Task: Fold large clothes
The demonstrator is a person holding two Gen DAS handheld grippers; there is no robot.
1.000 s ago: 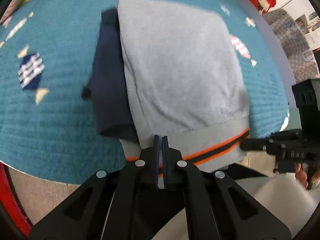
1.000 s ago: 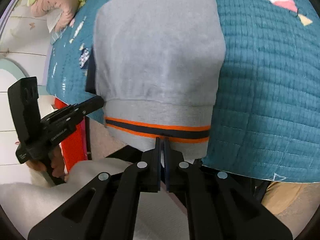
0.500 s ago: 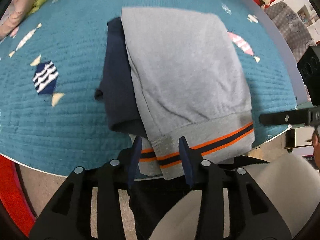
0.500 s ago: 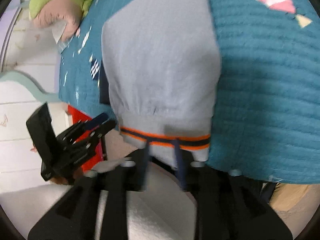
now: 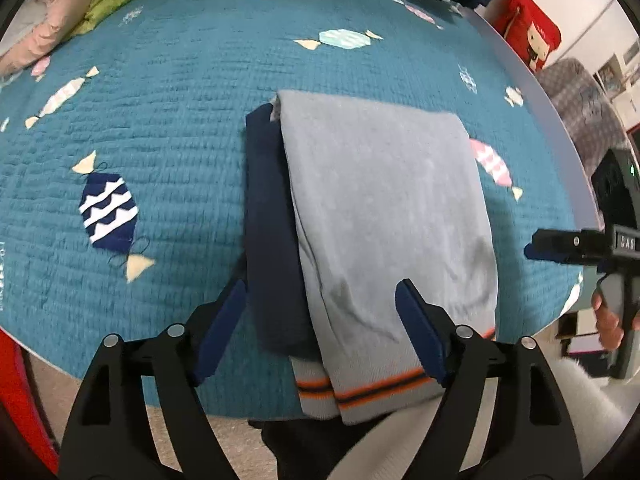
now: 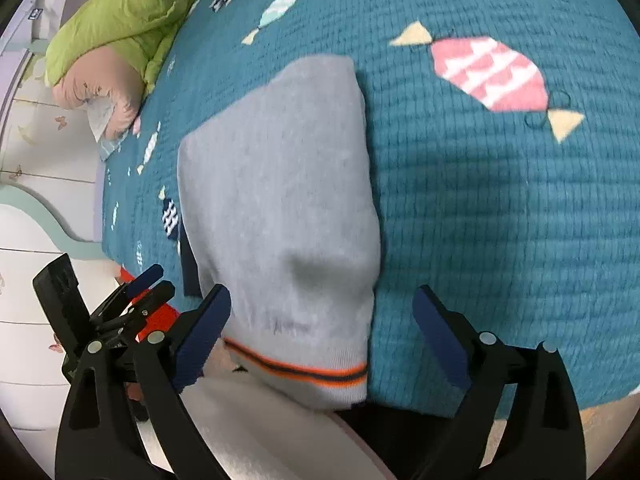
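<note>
Grey knit, folded into a long rectangle, the sweater (image 5: 384, 216) lies on the teal quilt (image 5: 172, 128) with its long axis running from the near edge of the bed away toward the far side. Its ribbed hem, banded in orange and navy, points at the person and hangs slightly over the bed's edge; the folded end points away. A dark navy part (image 5: 272, 240) of the garment sticks out along its left side.

Both claws hover above the hem end and grip nothing. The left gripper (image 5: 320, 328) has its jaws opening, blue pads spread to either side of the cloth without pressing it. The right gripper (image 6: 320, 320) likewise has its jaws opening, one pad near the sweater's left edge, the other over bare quilt.

Candy shapes in pink, navy and pale blue dot the quilt. A green and pink pillow (image 6: 116, 36) sits at the far left corner. A red bag (image 5: 528, 28) stands beyond the bed by a white wall.
</note>
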